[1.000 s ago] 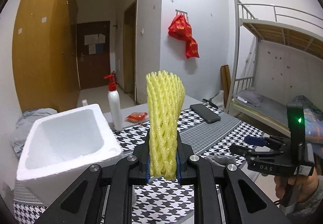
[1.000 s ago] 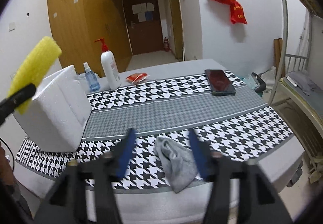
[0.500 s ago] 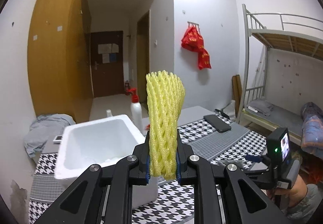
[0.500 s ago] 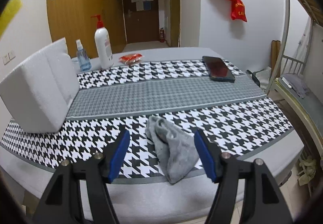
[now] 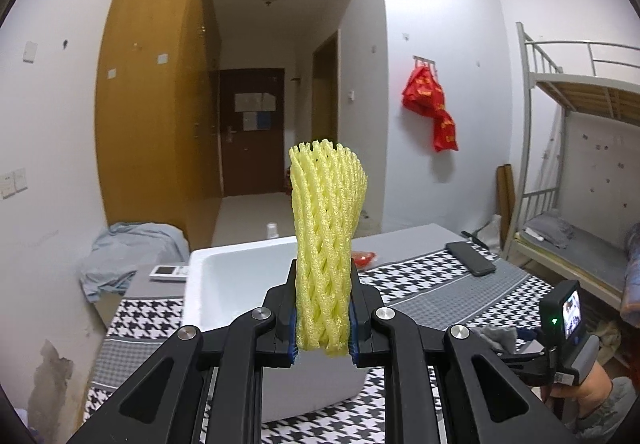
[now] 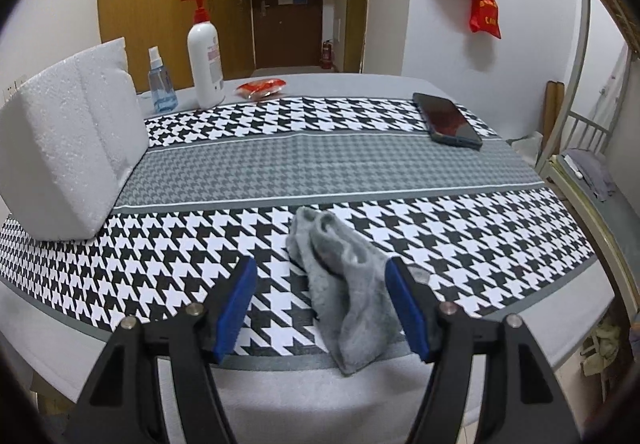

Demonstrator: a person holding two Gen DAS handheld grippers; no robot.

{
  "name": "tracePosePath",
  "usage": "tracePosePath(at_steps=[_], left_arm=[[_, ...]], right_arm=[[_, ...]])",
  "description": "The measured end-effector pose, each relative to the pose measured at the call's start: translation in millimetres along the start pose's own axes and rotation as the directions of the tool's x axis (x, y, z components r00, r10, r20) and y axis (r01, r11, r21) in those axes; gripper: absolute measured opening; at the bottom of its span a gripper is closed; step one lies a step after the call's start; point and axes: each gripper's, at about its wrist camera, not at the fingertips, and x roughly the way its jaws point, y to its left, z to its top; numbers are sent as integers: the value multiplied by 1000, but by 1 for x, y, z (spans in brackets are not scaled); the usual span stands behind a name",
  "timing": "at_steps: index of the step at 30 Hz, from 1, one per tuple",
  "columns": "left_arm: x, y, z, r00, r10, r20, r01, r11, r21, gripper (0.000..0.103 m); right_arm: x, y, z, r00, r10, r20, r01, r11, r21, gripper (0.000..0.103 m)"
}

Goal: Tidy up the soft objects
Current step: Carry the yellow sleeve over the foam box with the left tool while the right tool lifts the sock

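Over on the left, the left gripper (image 5: 323,328) is pinching a yellow foam net (image 5: 326,244) between its pads, the net standing upright and squeezed at its lower end. Just beyond and below it, the white foam box (image 5: 232,256) is sitting open-topped on the houndstooth cloth (image 6: 360,116). Judging by the setup, that box is where the soft things are going, so the net is wanting to be carried over the opening, well inside the rim, and let go low enough that so light a piece is not bouncing out.

Moving right, the right gripper (image 6: 322,308) is spread wide and hanging over the grey sock (image 6: 344,284), which is lying crumpled near the table's front edge. Its right pad is sitting close against the sock's edge, while the left pad is standing apart over bare cloth. For a good pick it is needing to centre on the bunched middle, come down until both pads are flanking the fabric, then close firmly, taking care not to be snagging the cloth underneath.
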Motion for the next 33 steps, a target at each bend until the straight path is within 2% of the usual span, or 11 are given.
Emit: tracePosePath(at_steps=[4, 9, 13, 18, 24, 33], left_arm=[[1, 8, -2, 999, 32, -7, -32, 999, -18, 19], [7, 17, -7, 997, 69, -24, -70, 997, -33, 19], [15, 22, -9, 996, 81, -48, -83, 996, -45, 19], [25, 24, -7, 994, 75, -80, -79, 996, -50, 19], [38, 28, -2, 989, 92, -116, -98, 994, -50, 19], [67, 36, 2, 980, 100, -175, -113, 991, -66, 19]], right_arm=[[5, -1, 0, 1000, 21, -8, -21, 1000, -1, 67], [11, -3, 1, 999, 28, -22, -28, 1000, 1, 43], [17, -6, 1, 999, 33, -36, -33, 999, 0, 35], [23, -5, 0, 999, 34, -39, -35, 999, -16, 21], [26, -8, 4, 998, 50, -34, -50, 999, 16, 16], [17, -10, 18, 993, 117, 9, -118, 992, 45, 16]])
